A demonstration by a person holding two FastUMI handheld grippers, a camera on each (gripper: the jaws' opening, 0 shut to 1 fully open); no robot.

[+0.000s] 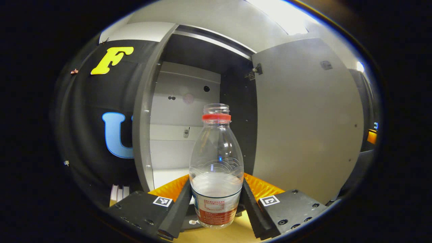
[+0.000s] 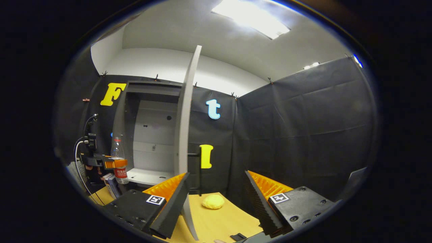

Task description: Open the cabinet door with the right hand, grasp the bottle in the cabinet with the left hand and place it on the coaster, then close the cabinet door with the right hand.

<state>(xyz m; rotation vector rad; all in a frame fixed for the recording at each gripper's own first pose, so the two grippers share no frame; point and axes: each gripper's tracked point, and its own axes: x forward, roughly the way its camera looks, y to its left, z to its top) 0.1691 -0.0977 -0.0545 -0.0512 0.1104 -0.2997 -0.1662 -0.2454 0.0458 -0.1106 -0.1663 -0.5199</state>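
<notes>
My left gripper [image 1: 216,202] holds the bottle [image 1: 216,168] between its two fingers [image 1: 175,209]: each ridged inner face presses against the lower body at the level of the red-and-white label, so the jaws are closed on it. The bottle stands upright, clear plastic with a red collar under an uncapped neck and a little water in its lower part, and it sits centred between the fingers, in front of the open cabinet [image 1: 175,111]. Behind it the left gripper view shows the pale back panel and floor of the cabinet, a hinge at the top, and the grey door [image 1: 307,121] swung wide to the right. My right gripper [image 2: 216,206] has its jaws spread wide with nothing pressed between them — the thin edge of the door [image 2: 187,114] runs down just beside the inner face of its left finger, though I cannot tell whether they touch. The right gripper view adds what the other lacks: the left gripper [image 2: 113,163] seen from the side, well off to the left, carrying the bottle [image 2: 118,158] just outside the cabinet [image 2: 148,135] — and the wooden table [image 2: 219,222] with a yellow round object [image 2: 213,201] lying between my right fingers, farther off.
</notes>
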